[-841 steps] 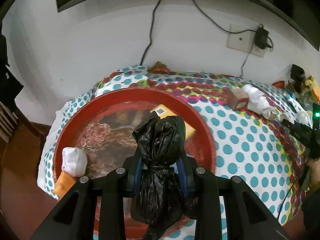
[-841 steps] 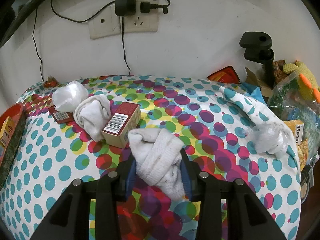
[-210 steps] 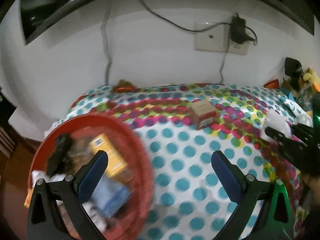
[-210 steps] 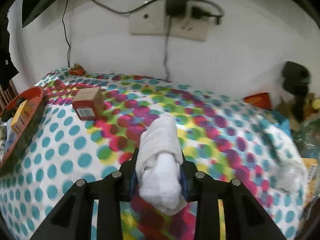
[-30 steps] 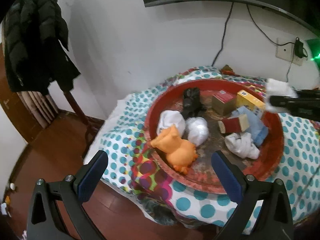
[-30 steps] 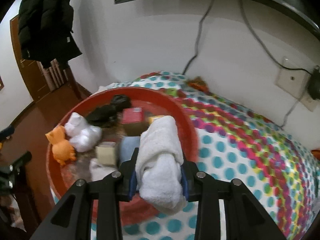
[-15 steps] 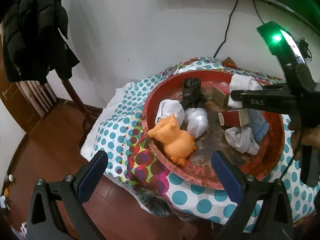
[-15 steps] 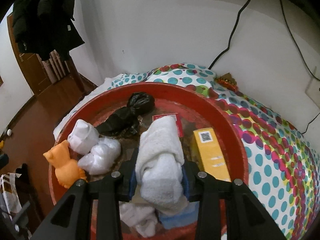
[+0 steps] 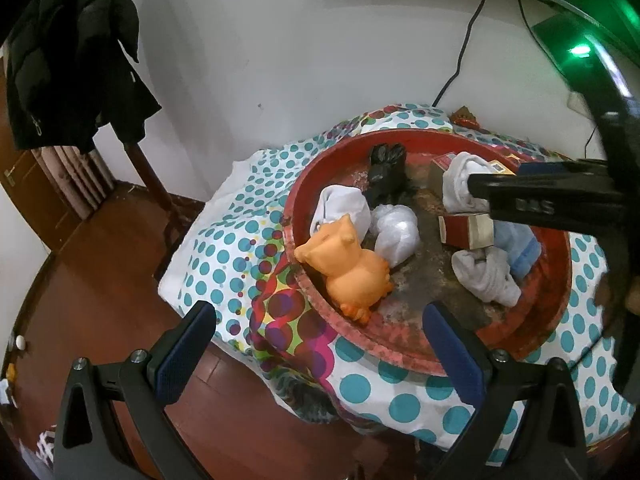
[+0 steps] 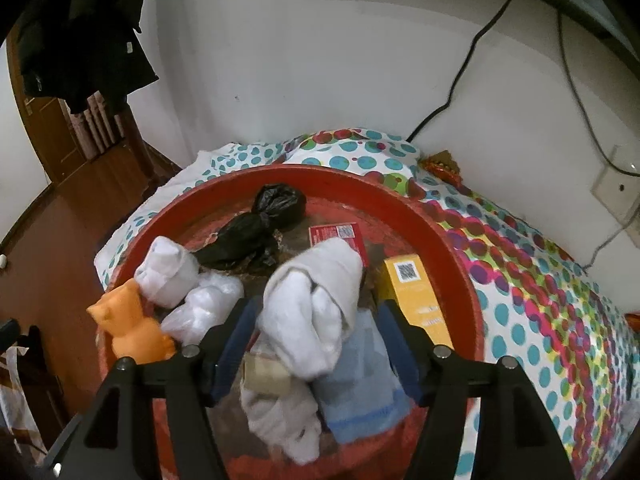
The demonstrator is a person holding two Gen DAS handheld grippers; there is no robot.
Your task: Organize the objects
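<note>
A round red tray (image 10: 448, 240) sits on the polka-dot cloth and holds an orange toy (image 10: 128, 328), a black bag (image 10: 256, 232), white bundles, a yellow box (image 10: 416, 296), a red box (image 10: 336, 236) and a blue cloth (image 10: 360, 380). My right gripper (image 10: 316, 340) stands open over the tray, its jaws apart on either side of a rolled white towel (image 10: 316, 300) that rests among the items. In the left wrist view the towel (image 9: 460, 184) shows at the right gripper's tip. My left gripper (image 9: 320, 352) is open and empty, off the tray's near edge (image 9: 360, 340).
A dark jacket (image 9: 68, 52) hangs on a stand at the left over the wooden floor (image 9: 80, 280). A cable and wall socket (image 10: 616, 188) are on the white wall behind. The polka-dot cloth (image 10: 540, 300) stretches to the right of the tray.
My right gripper's jaws have opened and let go of the white towel, which now sits in the tray. My left gripper has drawn slightly nearer the tray.
</note>
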